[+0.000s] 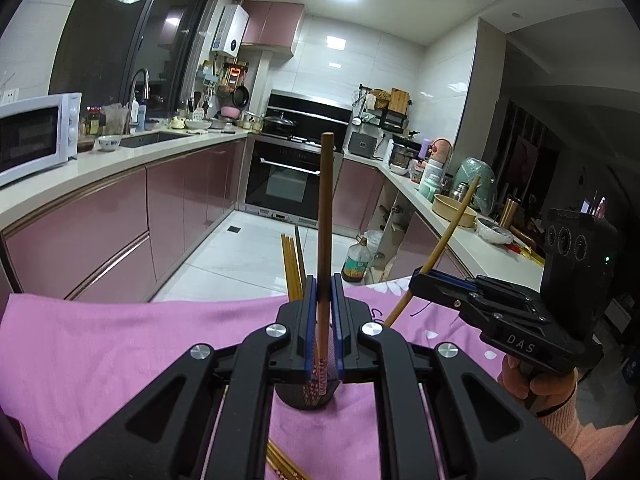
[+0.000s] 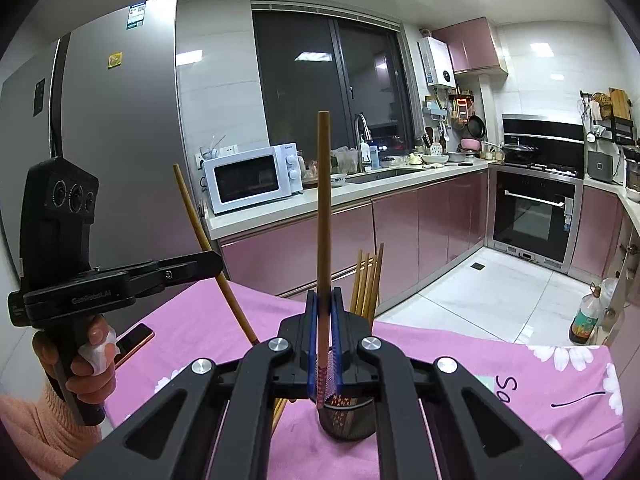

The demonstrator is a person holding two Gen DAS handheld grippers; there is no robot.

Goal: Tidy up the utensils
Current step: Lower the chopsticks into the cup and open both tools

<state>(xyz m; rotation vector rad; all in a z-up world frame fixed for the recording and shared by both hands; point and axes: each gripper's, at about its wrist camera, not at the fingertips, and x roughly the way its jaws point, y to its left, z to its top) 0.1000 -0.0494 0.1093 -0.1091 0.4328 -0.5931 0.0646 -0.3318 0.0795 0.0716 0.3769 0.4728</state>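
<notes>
My left gripper point(image 1: 324, 285) is shut on a brown chopstick point(image 1: 325, 208) that stands almost upright, its patterned end low over a dark mesh utensil holder point(image 1: 306, 396). Several chopsticks point(image 1: 293, 268) stand in that holder. In the right wrist view, my right gripper point(image 2: 325, 295) is shut on a second chopstick point(image 2: 323, 200), also upright above the holder point(image 2: 348, 418) with its standing chopsticks point(image 2: 367, 280). Each gripper appears in the other's view: the right gripper point(image 1: 419, 277) with its tilted chopstick point(image 1: 452, 232), the left gripper point(image 2: 216, 259) with its chopstick point(image 2: 196, 224).
A pink flowered cloth point(image 1: 120, 352) covers the table. More chopsticks point(image 1: 282, 465) lie on it near the front edge. A phone point(image 2: 134, 340) lies at the table's left side. Beyond are kitchen counters, a microwave point(image 2: 252, 178), an oven point(image 1: 286, 178) and a bottle point(image 1: 355, 264) on the floor.
</notes>
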